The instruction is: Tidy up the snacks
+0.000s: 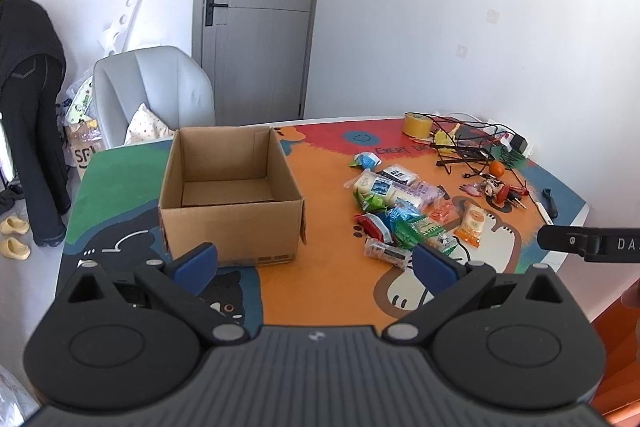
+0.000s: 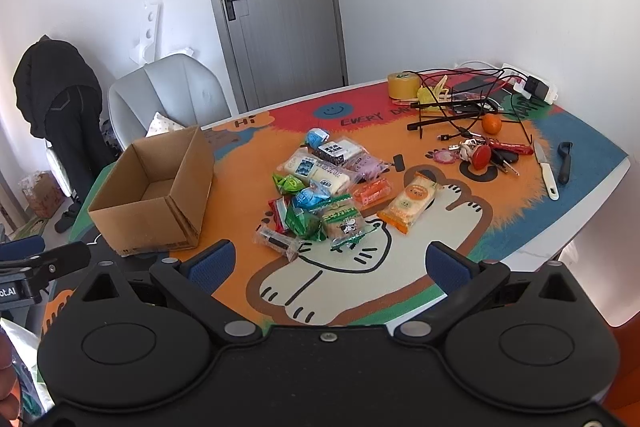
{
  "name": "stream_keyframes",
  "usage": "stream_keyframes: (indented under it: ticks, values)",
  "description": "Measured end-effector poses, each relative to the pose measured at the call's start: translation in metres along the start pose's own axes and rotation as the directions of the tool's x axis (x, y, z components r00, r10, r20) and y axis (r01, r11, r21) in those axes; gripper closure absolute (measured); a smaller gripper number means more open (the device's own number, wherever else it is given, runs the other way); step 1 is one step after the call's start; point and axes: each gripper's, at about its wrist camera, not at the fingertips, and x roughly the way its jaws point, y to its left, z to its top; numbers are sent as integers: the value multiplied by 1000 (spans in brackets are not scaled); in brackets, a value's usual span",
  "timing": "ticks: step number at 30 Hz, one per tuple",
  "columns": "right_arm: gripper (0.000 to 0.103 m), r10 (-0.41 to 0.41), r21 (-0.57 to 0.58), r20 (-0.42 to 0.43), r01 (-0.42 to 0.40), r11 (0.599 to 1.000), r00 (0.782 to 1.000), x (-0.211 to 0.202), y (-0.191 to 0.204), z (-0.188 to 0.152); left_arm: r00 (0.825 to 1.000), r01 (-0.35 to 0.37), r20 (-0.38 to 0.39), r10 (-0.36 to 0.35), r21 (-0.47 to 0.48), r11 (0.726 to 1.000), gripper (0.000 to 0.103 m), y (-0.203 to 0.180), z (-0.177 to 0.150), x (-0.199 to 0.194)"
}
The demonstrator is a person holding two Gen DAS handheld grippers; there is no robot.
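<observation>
An open, empty cardboard box (image 1: 230, 195) stands on the colourful table mat (image 1: 328, 279); it also shows in the right wrist view (image 2: 154, 195). A pile of several wrapped snacks (image 1: 404, 215) lies to the right of the box, also in the right wrist view (image 2: 328, 187), with an orange packet (image 2: 412, 203) at its right side. My left gripper (image 1: 316, 265) is open and empty, held above the near table edge in front of the box. My right gripper (image 2: 330, 265) is open and empty, held above the near edge in front of the pile.
At the far right are a tape roll (image 2: 402, 85), tangled cables (image 2: 460, 99), a mandarin (image 2: 491, 124), keys (image 2: 484, 155), a knife (image 2: 546, 169) and a peeler (image 2: 565, 163). A grey chair (image 1: 156, 91) stands behind the table, a door (image 1: 260, 11) beyond.
</observation>
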Motion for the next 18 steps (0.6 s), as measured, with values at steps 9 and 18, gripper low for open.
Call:
stream_keyframes:
  ticks: [9, 18]
  values:
    - [0, 9, -33, -58, -11, 999, 998, 29, -10, -6, 998, 45, -53, -45, -6, 999, 0, -9, 2, 38]
    - [0, -8, 15, -105, 10, 1000, 994, 65, -34, -8, 987, 104, -123, -102, 9, 995, 0, -22, 3, 86]
